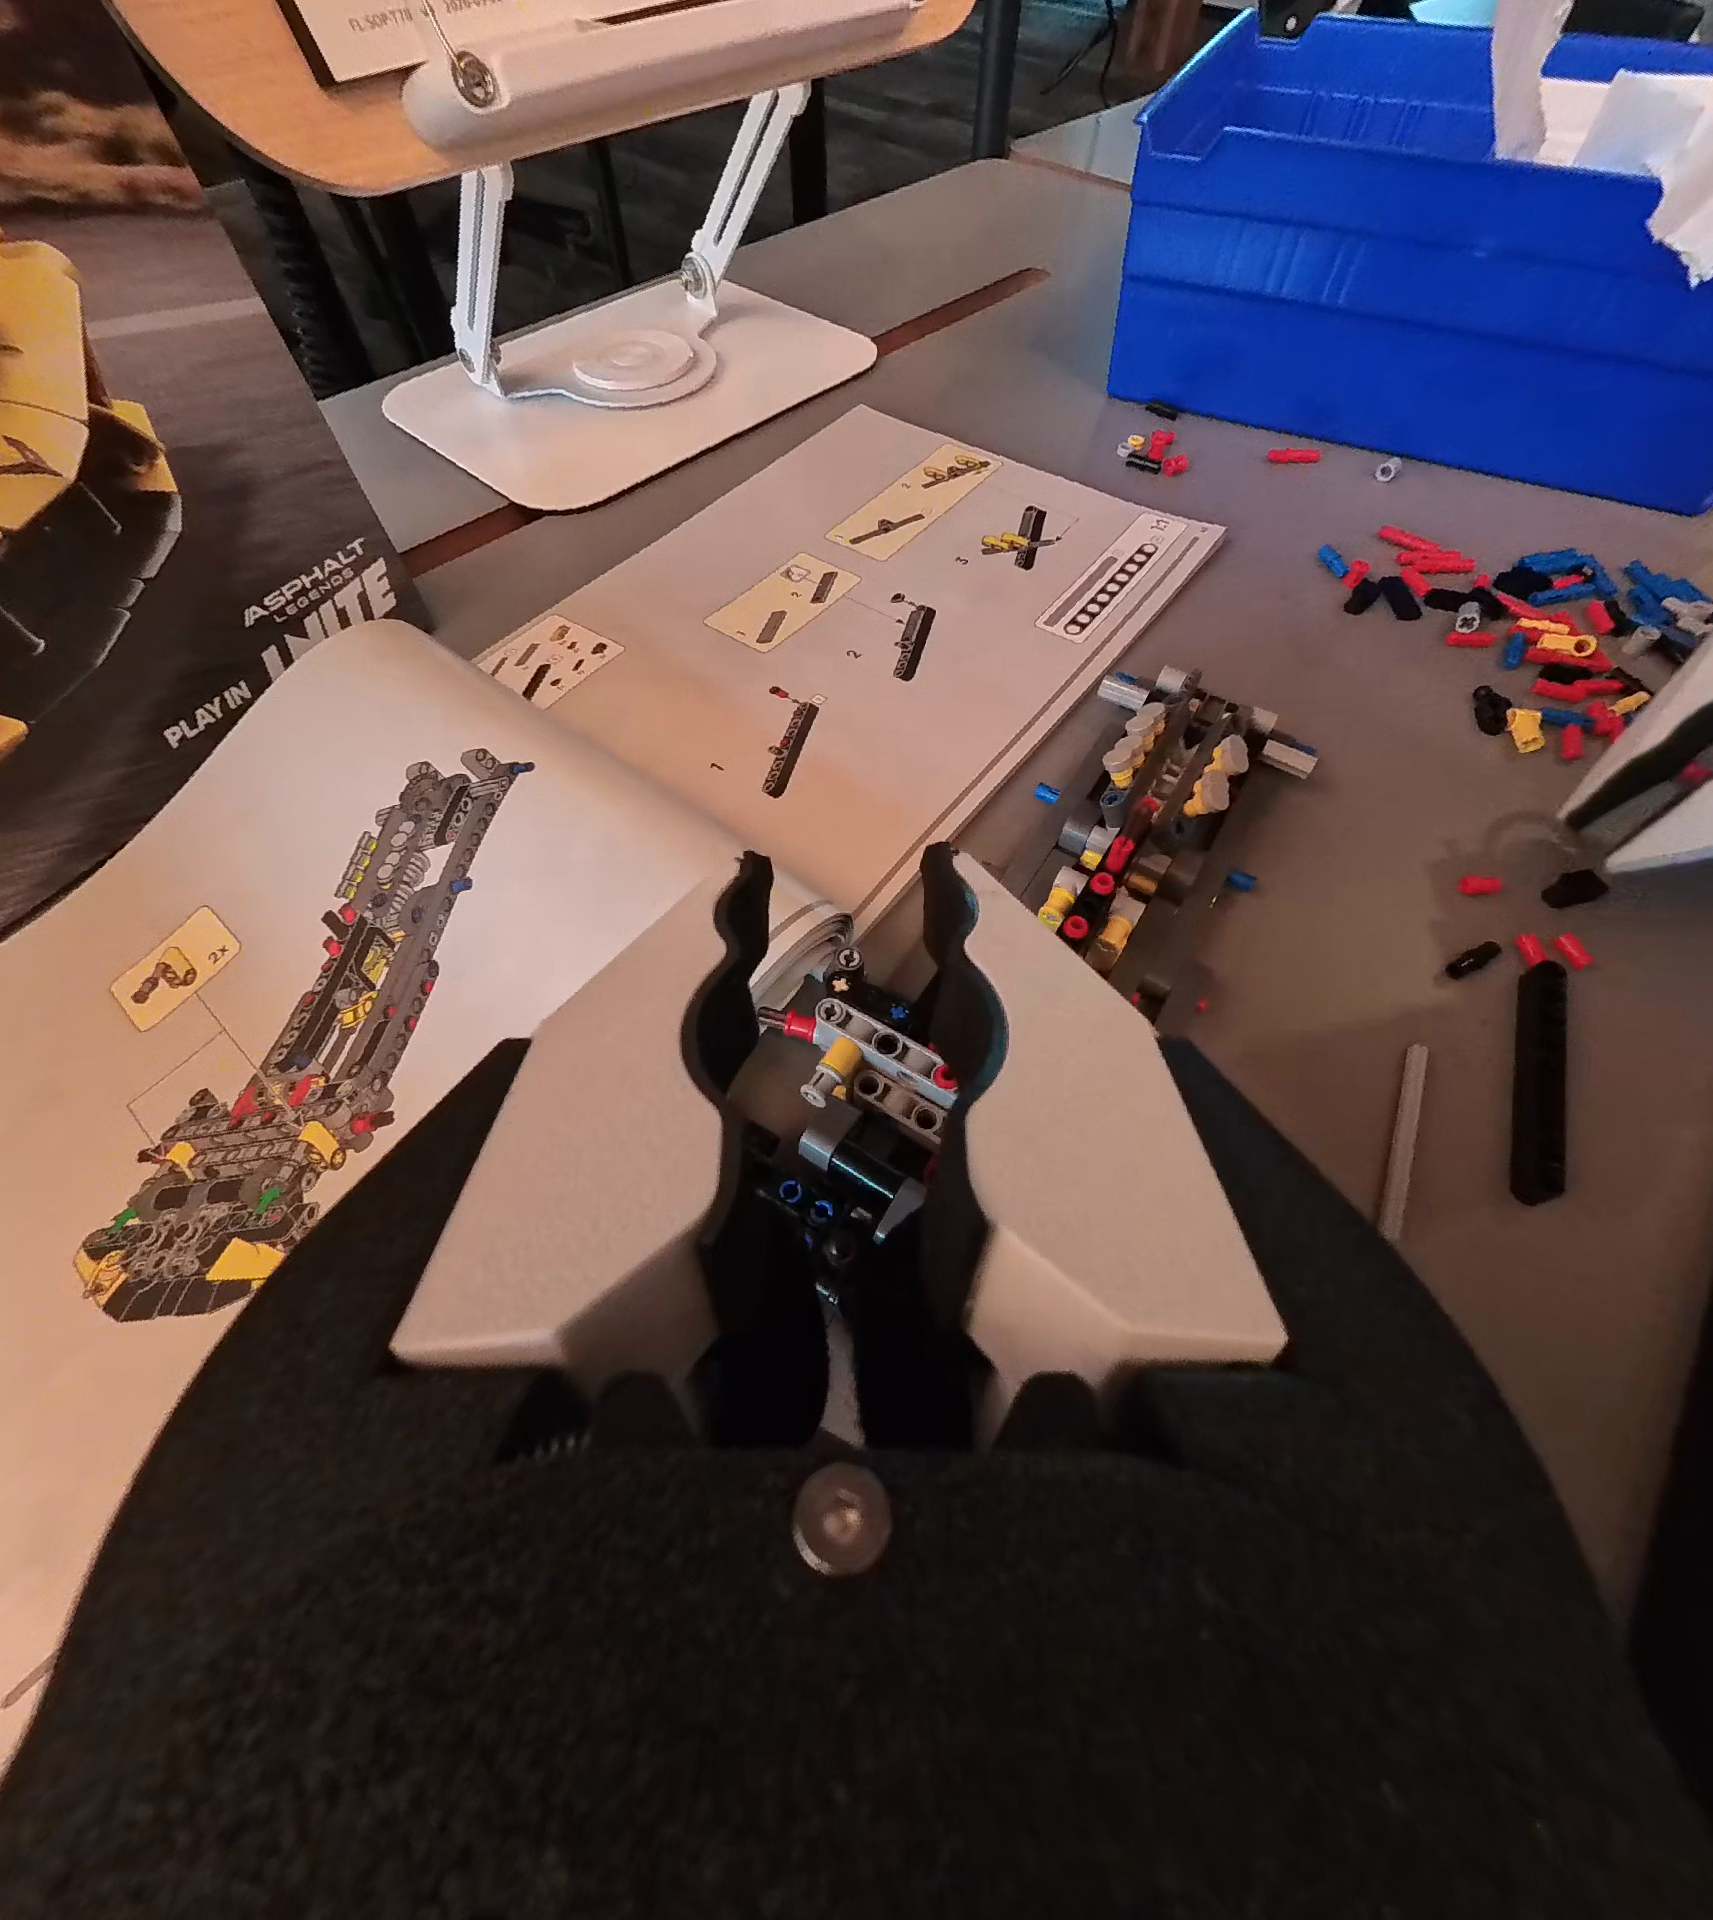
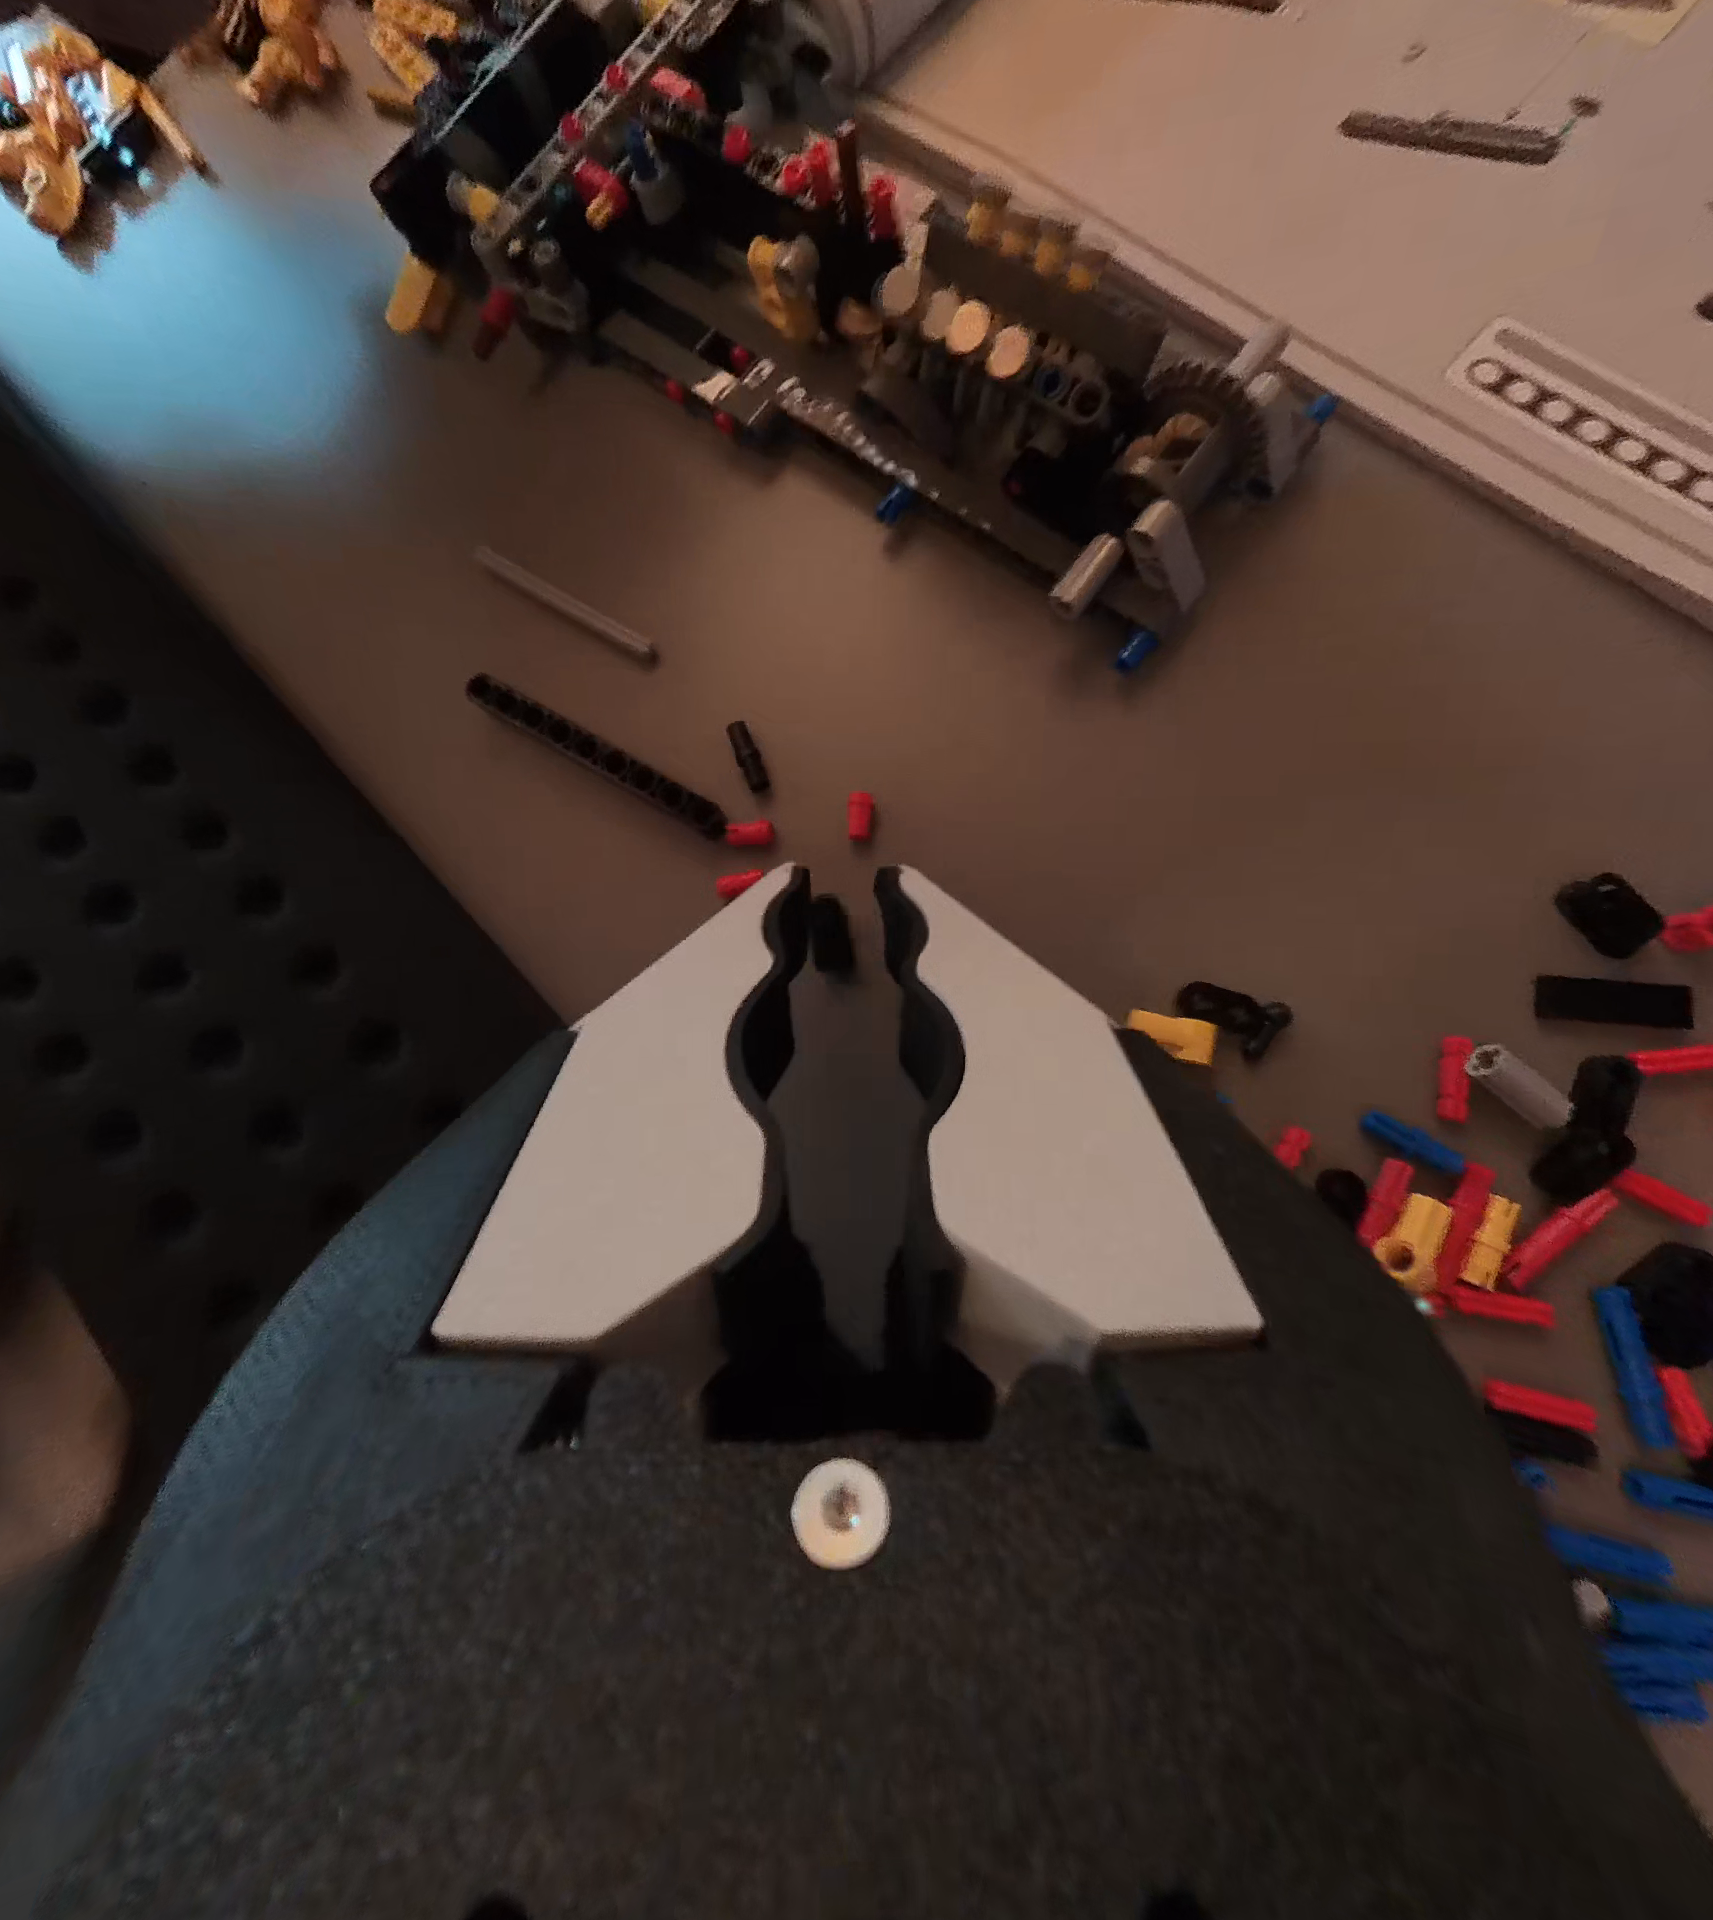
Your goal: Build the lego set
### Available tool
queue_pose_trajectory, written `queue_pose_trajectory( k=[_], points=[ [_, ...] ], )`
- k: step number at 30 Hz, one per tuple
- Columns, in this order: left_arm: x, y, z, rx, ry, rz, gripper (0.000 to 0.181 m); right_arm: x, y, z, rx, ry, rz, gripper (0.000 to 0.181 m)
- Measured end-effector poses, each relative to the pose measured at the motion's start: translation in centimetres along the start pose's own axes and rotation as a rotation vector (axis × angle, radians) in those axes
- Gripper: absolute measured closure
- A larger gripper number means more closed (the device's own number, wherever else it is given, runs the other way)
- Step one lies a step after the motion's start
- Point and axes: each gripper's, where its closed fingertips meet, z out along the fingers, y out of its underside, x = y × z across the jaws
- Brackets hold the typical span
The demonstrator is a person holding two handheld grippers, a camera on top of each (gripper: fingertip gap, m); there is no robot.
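Straddling the near end of the long chassis assembly (image 1: pixel 1158 831), the left claw (image 1: pixel 847 873) stands partly open with its inner pads around the grey and black beams there; whether it truly pinches them I cannot tell. The chassis lies on the grey surface (image 1: pixel 1351 1039) just right of the open instruction booklet (image 1: pixel 623 727).

The right claw (image 2: pixel 839 883) is nearly closed, a small black pin (image 2: pixel 828 930) sitting between its tips, apparently gripped. A long black beam (image 2: pixel 592 753), a grey axle (image 2: pixel 566 605) and red pins (image 2: pixel 860 816) lie just beyond.

The pin is light, hard and smooth, likely to twist or pop out, so hold it across its middle. The chassis is stiff along its beams but its protruding pins and gears look easily knocked; grip its side beams.
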Motion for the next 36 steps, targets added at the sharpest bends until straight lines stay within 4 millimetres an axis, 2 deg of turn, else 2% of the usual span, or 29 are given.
queue_pose_trajectory(
  k=[3,8,11,14,17,20,25,36],
  points=[
    [-0.1,-0.1,0.0,0.002,-0.001,-0.002,0.154,2.3,-0.5,-0.7,0.04,0.103,0.044,0.168],
    [-0.2,0.1,0.1,-0.003,-0.002,-0.003,0.153,7.3,-1.5,-2.4,0.143,0.333,0.143,0.168],
    [-0.2,0.2,0.2,-0.008,-0.001,-0.007,0.153,9.1,-3.1,-2.7,0.252,0.4,0.225,0.169],
    [-0.2,0.4,0.4,-0.014,0.004,-0.011,0.154,10.2,-5.2,-1.8,0.324,0.426,0.254,0.17],
    [-0.1,0.5,0.4,-0.017,0.002,-0.006,0.153,11.0,-7.3,-0.4,0.387,0.431,0.242,0.17],
    [-0.4,0.6,0.4,-0.018,-0.006,-0.011,0.154,11.0,-8.0,0.7,0.371,0.413,0.21,0.17],
    [-1.0,0.5,0.2,-0.01,-0.008,-0.042,0.154,11.3,-7.6,0.7,0.358,0.479,0.126,0.172],
    [-1.0,0.7,0.1,-0.01,-0.007,-0.041,0.154,11.3,-7.6,1.0,0.374,0.446,0.143,0.173]
  ],
)
